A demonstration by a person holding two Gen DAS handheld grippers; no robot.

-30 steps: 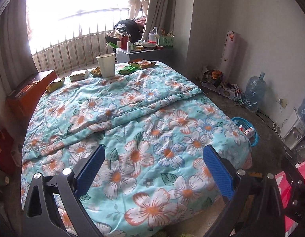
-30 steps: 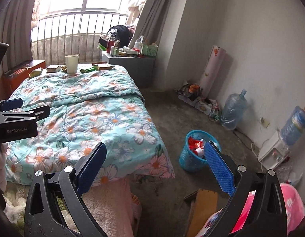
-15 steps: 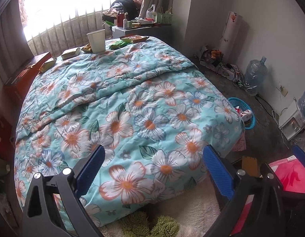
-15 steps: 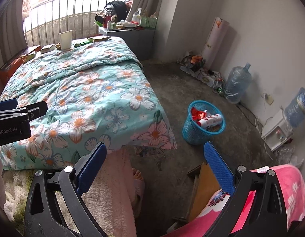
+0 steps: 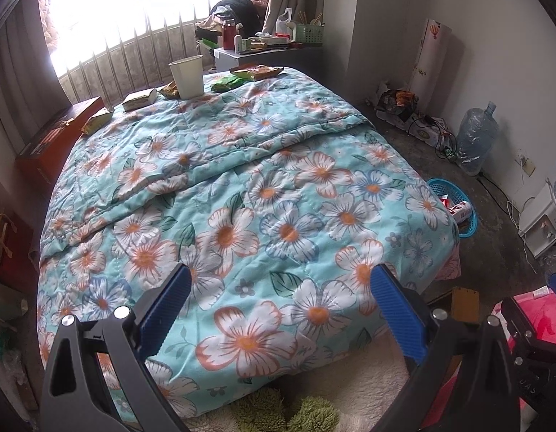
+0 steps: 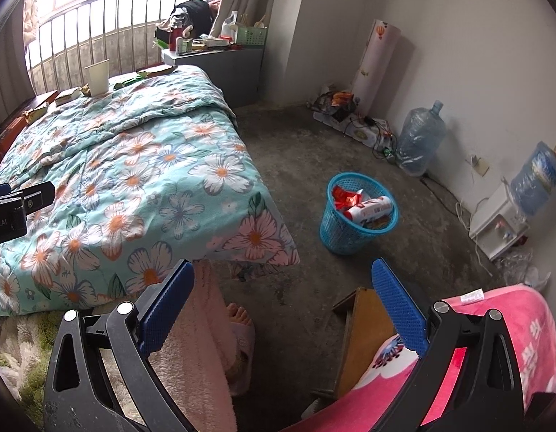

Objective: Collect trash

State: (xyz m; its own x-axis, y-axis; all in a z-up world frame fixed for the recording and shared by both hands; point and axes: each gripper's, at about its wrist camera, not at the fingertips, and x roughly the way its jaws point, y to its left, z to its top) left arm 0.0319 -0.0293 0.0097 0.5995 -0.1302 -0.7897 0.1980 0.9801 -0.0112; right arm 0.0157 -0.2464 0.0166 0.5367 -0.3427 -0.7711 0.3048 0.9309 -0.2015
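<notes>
Blue padded fingers stand wide apart on both tools, nothing between them: the left gripper (image 5: 278,302) hangs over the foot of the bed, and the right gripper (image 6: 283,300) hangs over the bare concrete floor (image 6: 299,151) beside it. Turquoise quilt (image 5: 242,198) printed with big white and orange flowers covers the whole bed, and the trash sits at its far end near the window bars. A white paper cup (image 5: 187,76) stands upright there, touching a small yellow wrapper on its left side. Just to its right lies a crumpled green packet (image 5: 228,82), and beyond that a flat orange snack bag (image 5: 258,71). To the cup's left rests a pale sandwich-style box (image 5: 139,99), and further left, at the quilt's edge, a yellow-green wrapper (image 5: 97,120). Down on the floor, well apart from all that and just beside the bed's right corner, stands a blue mesh wastebasket (image 6: 357,216) already holding a red wrapper and a white tube-shaped container lying on its side. A big clear water jug (image 6: 420,140) leans by the wall past the basket. Near the right tool I can see a bare foot in a slipper (image 6: 240,327) and pink fabric (image 6: 501,327) low in the corner.
</notes>
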